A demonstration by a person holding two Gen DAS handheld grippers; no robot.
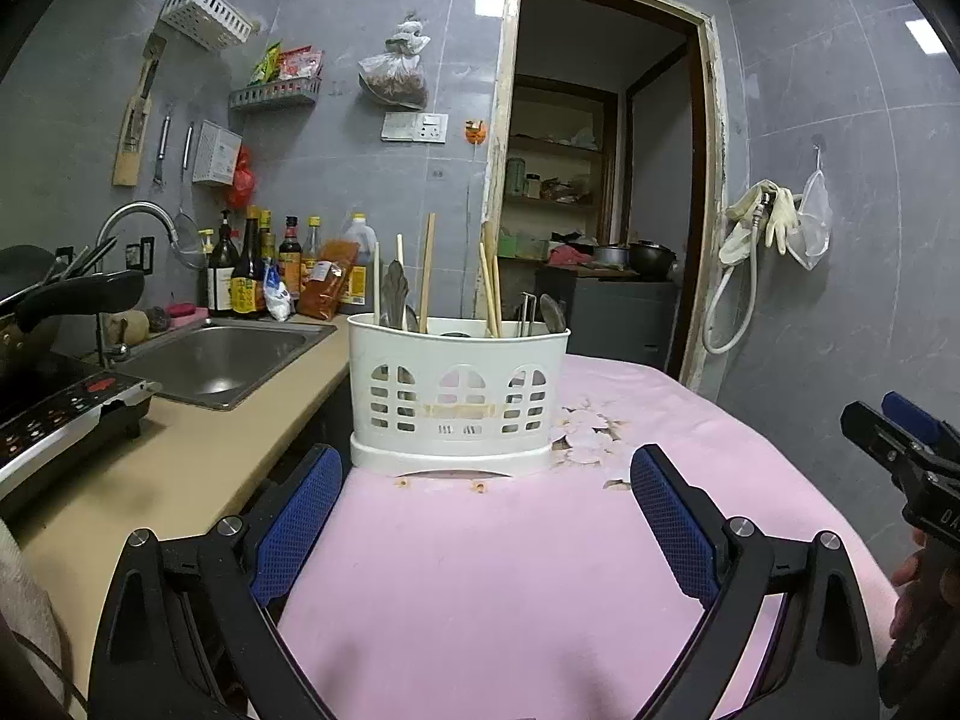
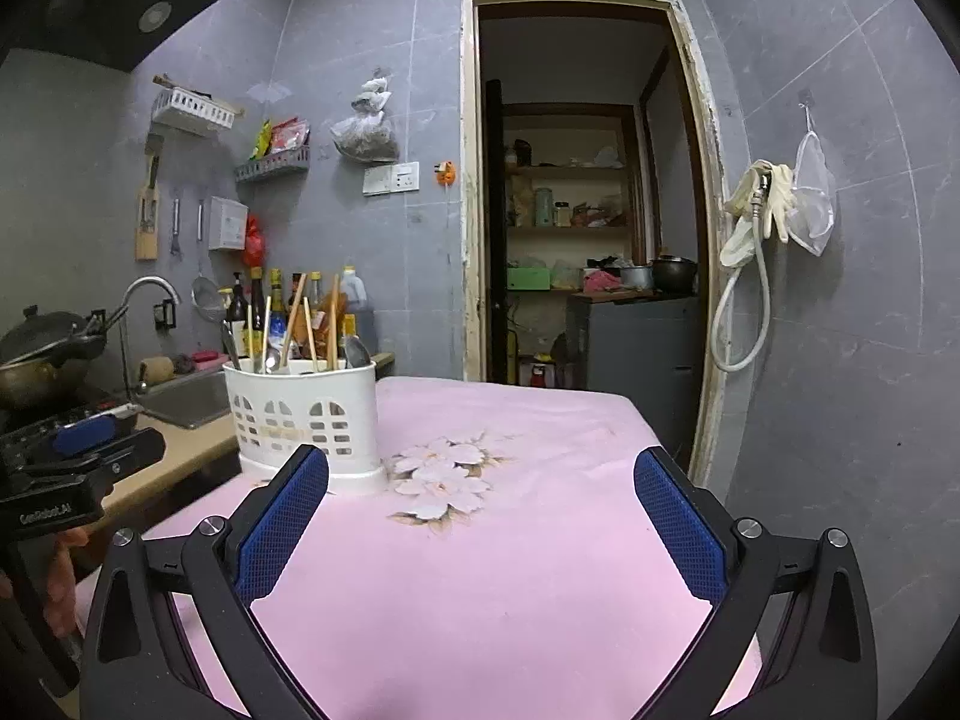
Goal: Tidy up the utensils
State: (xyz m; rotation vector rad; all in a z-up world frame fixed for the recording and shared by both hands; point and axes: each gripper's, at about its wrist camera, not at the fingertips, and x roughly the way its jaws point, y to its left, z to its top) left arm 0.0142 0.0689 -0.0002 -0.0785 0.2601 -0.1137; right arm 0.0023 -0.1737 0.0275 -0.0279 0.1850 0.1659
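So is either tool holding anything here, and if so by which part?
Nothing is held. The left tool and the right tool are both open over the pink tablecloth, with bare pads. The utensils stand in the white caddy.

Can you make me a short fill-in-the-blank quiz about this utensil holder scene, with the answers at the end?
1. The white utensil holder stands on a ____ tablecloth.
2. Both the left gripper and the right gripper have their jaws ____.
3. The chopsticks stand upright inside the ____.
4. Printed on the cloth beside the holder is a ____ pattern.

Answers: pink; open; holder; flower
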